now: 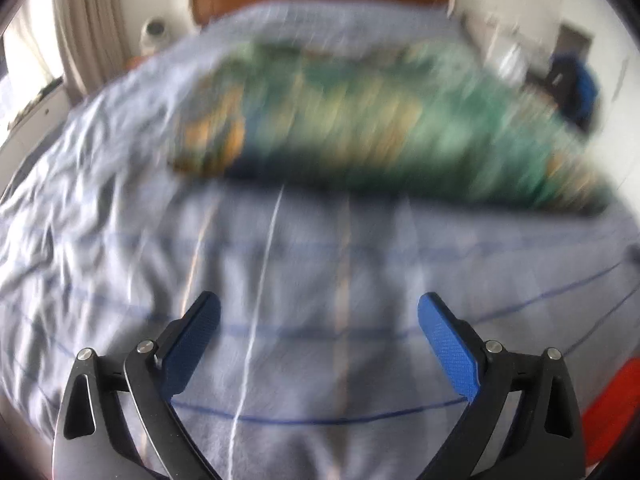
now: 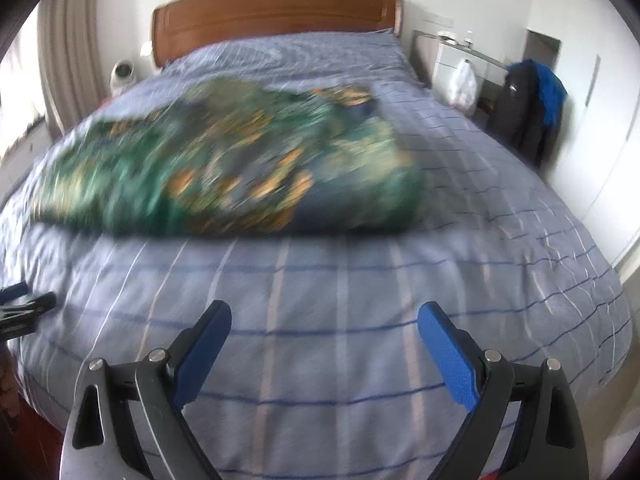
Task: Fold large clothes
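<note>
Blue pads on my left gripper (image 1: 319,308) stand wide apart with nothing between them, and the right gripper (image 2: 325,316) is spread the same way, also empty. Both hover above bare bedcover (image 2: 340,300), short of the garment (image 2: 224,160). That green and orange patterned garment lies bunched in a long heap across the middle of the bed, between my grippers and the headboard (image 2: 276,12); in the left view the garment (image 1: 380,120) runs off toward the right. Both views are smeared, so I cannot pick out a hem, sleeve or collar.

My judgement: the step in hand is reaching in for a first grip. I would slow down until the picture sharpens, then take the garment's near edge at two points well apart, one per gripper, pinching only the patterned cloth and not the bedcover beneath. Lifting it toward the headboard side should let it spread flat before any fold
</note>
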